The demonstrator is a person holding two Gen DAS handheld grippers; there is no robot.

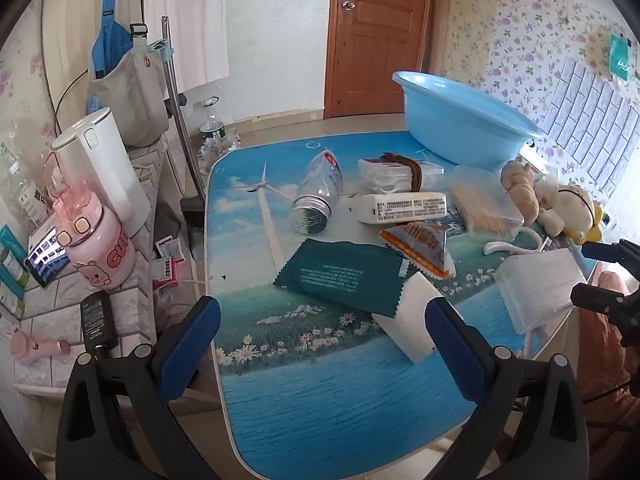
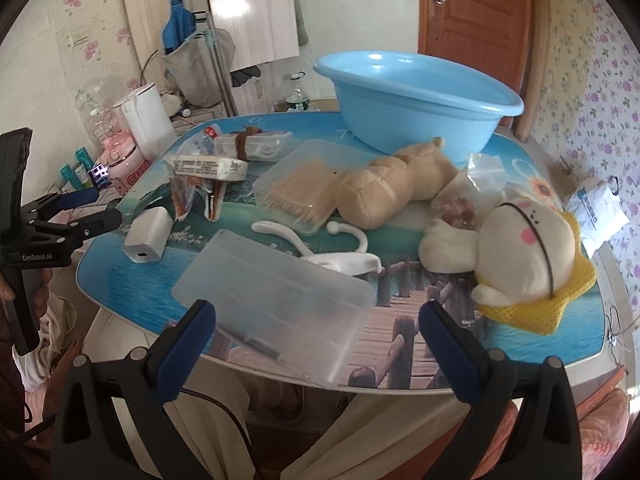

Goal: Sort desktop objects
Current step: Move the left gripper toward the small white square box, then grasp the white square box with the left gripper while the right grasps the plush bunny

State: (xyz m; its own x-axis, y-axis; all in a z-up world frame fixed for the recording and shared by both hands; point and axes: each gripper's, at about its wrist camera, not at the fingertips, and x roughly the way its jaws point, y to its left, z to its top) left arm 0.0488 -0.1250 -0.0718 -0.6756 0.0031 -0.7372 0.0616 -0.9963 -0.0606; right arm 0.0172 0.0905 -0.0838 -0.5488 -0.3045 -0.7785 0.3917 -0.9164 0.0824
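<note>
My left gripper [image 1: 322, 344] hangs open over the near left part of the picture-printed table [image 1: 320, 400], with nothing between its fingers. Ahead of it lie a white charger [image 1: 412, 320], a dark green packet [image 1: 344, 276], an orange snack packet [image 1: 420, 248] and a clear bottle [image 1: 318, 196] on its side. My right gripper [image 2: 316, 344] is open at the table's front edge, right behind a translucent lidded box [image 2: 280, 300]. Beyond lie a white spoon [image 2: 340, 260], a beige plush [image 2: 392, 188] and a white plush on a yellow star [image 2: 524, 248].
A light blue basin [image 2: 416, 96] stands at the far side of the table. A clear box of toothpicks [image 2: 296, 188] and a white wrapped pack [image 1: 404, 208] sit mid-table. Left of the table, a tiled ledge holds a white kettle [image 1: 100, 168] and a pink cup [image 1: 100, 248].
</note>
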